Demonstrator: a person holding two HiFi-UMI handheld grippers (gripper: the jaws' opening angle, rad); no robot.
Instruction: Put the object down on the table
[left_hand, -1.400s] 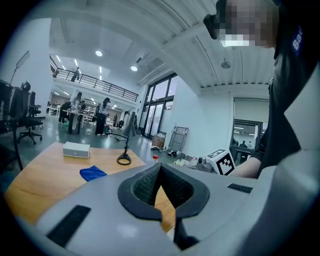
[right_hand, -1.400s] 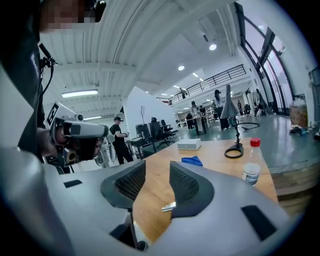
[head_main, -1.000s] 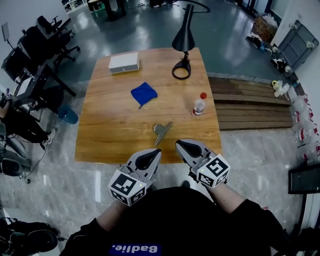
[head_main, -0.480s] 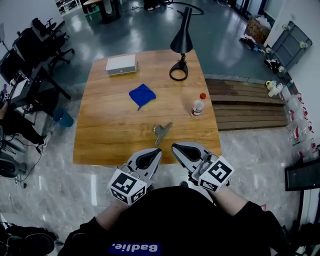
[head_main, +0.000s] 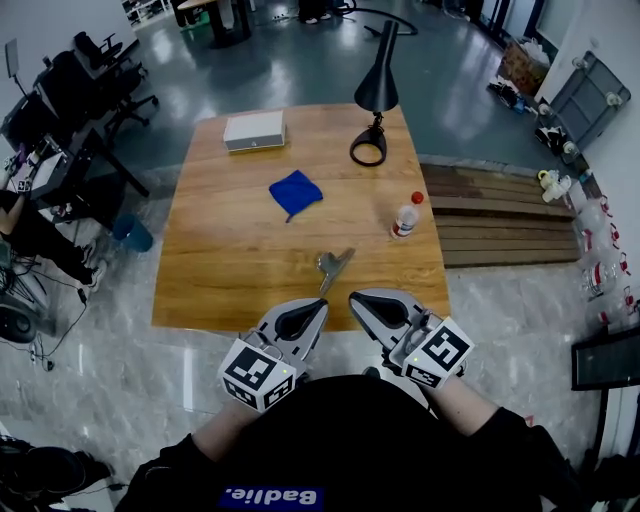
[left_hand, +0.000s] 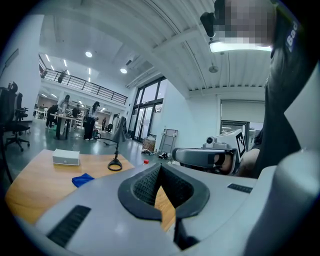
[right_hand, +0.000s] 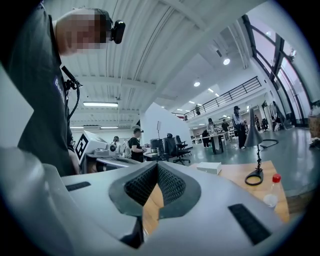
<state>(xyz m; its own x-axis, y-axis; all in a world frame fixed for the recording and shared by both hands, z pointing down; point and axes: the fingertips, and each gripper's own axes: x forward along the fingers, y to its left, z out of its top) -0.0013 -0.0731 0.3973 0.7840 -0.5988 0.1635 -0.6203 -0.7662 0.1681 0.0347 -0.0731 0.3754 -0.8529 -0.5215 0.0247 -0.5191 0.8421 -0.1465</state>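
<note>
A silver metal clip (head_main: 333, 265) lies on the wooden table (head_main: 220, 260) near its front edge, with nothing touching it. Both grippers hang close to my body, just short of that edge. My left gripper (head_main: 312, 310) is shut and holds nothing; in its own view the jaws (left_hand: 161, 185) meet with only table wood showing past them. My right gripper (head_main: 362, 302) is also shut and empty, and its pads (right_hand: 157, 187) are closed together. The clip sits a little beyond and between the two gripper tips.
A blue cloth (head_main: 295, 193) lies mid-table, a white box (head_main: 254, 130) at the far left, a black desk lamp (head_main: 371, 120) at the far right, and a red-capped bottle (head_main: 405, 217) near the right edge. Office chairs (head_main: 60, 100) stand left of the table; wooden steps (head_main: 500, 215) on the right.
The head view has shifted slightly. Both grippers stay in the same place near my body, and the clip has not moved.
</note>
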